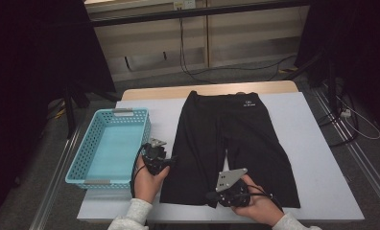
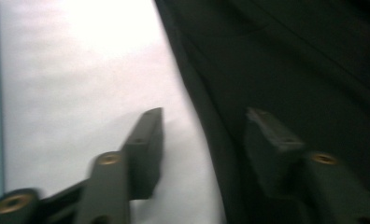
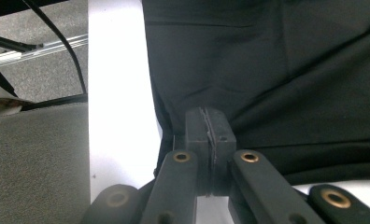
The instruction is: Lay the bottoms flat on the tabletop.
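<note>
While blurred, left tongs (image 2: 204,128) gape — right tongs (image 3: 210,133) pinch shorts (image 3: 276,70) hem.

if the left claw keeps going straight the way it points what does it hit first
Most likely the black shorts: the open left claw straddles their edge on the white table cover, one finger already over the fabric. Depth is blurred, so contact is uncertain.

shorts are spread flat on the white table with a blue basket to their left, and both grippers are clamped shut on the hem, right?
Not quite: only the right gripper is shut on the black shorts, pinching fabric at the near hem, as the right gripper view shows. The left gripper is open, its jaws set apart astride the shorts' side edge, as the left gripper view shows. The blue basket does sit to their left on the white table.
</note>
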Motion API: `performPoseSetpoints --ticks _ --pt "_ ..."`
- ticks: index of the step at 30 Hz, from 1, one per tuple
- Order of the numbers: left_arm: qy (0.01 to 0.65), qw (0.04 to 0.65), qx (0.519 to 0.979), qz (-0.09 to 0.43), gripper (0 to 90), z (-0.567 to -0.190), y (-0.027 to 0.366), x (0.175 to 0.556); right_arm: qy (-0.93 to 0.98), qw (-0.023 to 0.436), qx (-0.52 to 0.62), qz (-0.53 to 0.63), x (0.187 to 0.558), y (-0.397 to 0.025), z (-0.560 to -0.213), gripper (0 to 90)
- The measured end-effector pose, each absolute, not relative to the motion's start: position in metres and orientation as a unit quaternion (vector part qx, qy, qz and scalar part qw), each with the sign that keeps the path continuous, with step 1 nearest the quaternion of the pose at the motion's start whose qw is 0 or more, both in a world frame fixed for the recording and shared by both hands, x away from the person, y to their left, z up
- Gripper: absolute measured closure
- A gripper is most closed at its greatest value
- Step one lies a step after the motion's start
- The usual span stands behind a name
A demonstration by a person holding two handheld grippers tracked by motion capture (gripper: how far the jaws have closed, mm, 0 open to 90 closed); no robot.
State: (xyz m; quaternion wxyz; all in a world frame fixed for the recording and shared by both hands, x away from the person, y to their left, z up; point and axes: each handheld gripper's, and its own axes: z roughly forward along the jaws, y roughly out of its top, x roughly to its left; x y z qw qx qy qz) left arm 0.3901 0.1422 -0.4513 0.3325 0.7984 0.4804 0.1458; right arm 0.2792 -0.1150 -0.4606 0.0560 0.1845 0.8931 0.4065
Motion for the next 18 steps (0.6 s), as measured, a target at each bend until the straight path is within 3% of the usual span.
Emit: performPoseSetpoints --ticks 7,18 --pt "0.504 0.317 0.794 0.119 87.6 -0.447 0.144 0.388 0.893 0.051 0.186 0.406 0.278 -0.117 -0.460 90.0" --pt "0.514 0.298 0.795 0.121 90.0 -0.439 0.146 0.379 0.895 0.036 0.177 0.407 0.275 -0.114 -0.459 90.0"
